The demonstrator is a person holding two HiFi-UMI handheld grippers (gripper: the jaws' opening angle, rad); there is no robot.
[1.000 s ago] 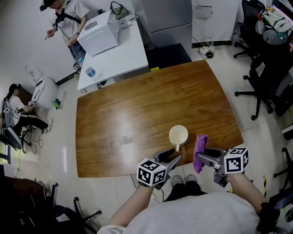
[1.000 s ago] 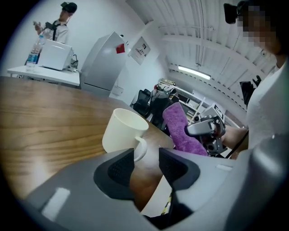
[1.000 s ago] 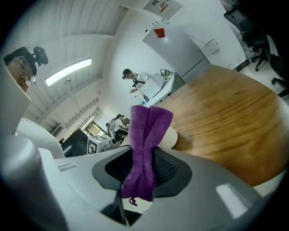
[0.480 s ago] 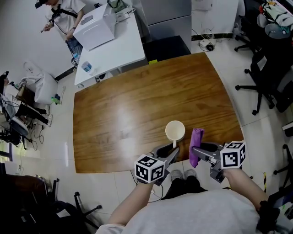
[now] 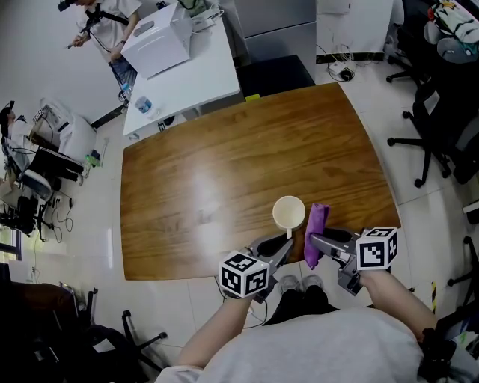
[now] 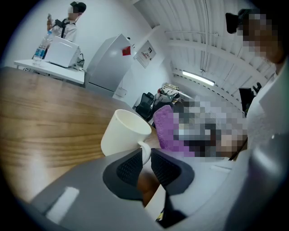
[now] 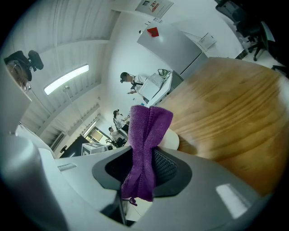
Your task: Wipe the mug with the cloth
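Observation:
A cream mug stands upright near the front edge of the wooden table, handle toward me. My left gripper reaches in from the front; its jaws have just been closing and both pads now pinch the handle. In the left gripper view the mug rises just beyond the left gripper. My right gripper is shut on a purple cloth, which hangs upright just right of the mug. In the right gripper view the cloth stands between the jaws of the right gripper, hiding most of the mug.
A white table with a white box on it stands beyond the wooden one. Black office chairs are at the right. A person stands at the far left, with desks and cables along the left wall.
The left gripper's jaws have closed around the mug's handle. The right gripper with the cloth has moved left, closer to the mug.

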